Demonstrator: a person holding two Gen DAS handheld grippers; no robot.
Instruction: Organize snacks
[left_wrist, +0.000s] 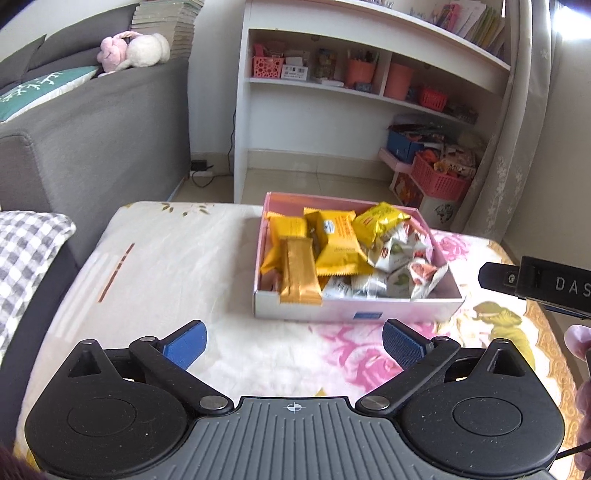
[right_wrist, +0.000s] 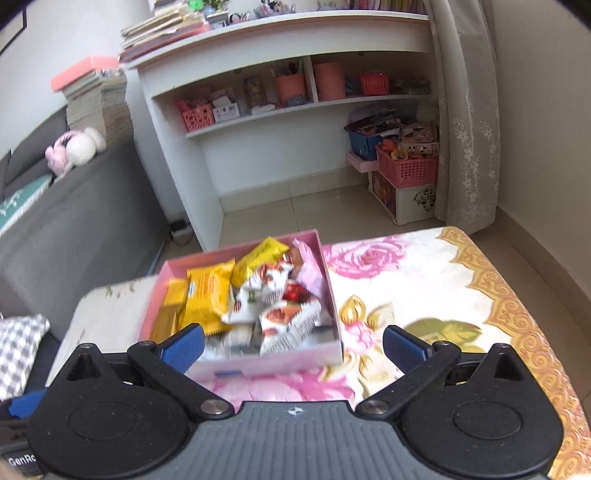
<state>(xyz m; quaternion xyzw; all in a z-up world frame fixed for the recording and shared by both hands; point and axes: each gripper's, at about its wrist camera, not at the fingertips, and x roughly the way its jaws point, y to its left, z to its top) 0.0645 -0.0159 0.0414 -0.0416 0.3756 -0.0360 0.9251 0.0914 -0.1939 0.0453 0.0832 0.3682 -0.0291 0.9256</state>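
Observation:
A pink and white box (left_wrist: 354, 309) sits on the floral cloth and holds yellow snack packs (left_wrist: 338, 240), a gold bar (left_wrist: 298, 271) and white wrapped snacks (left_wrist: 397, 258). My left gripper (left_wrist: 294, 345) is open and empty, just in front of the box. In the right wrist view the box (right_wrist: 334, 295) holds the yellow packs (right_wrist: 207, 295), white snacks (right_wrist: 284, 314) and a pink pack (right_wrist: 312, 273). My right gripper (right_wrist: 293, 345) is open and empty at the box's near edge. The body of the right gripper shows at the right edge of the left wrist view (left_wrist: 546, 286).
The table's floral cloth (right_wrist: 424, 280) spreads right of the box. A grey sofa (left_wrist: 92, 136) stands to the left. A white shelf unit (left_wrist: 369, 92) and pink baskets (left_wrist: 439, 177) stand beyond the table. A checked cloth (left_wrist: 26, 254) lies at the left.

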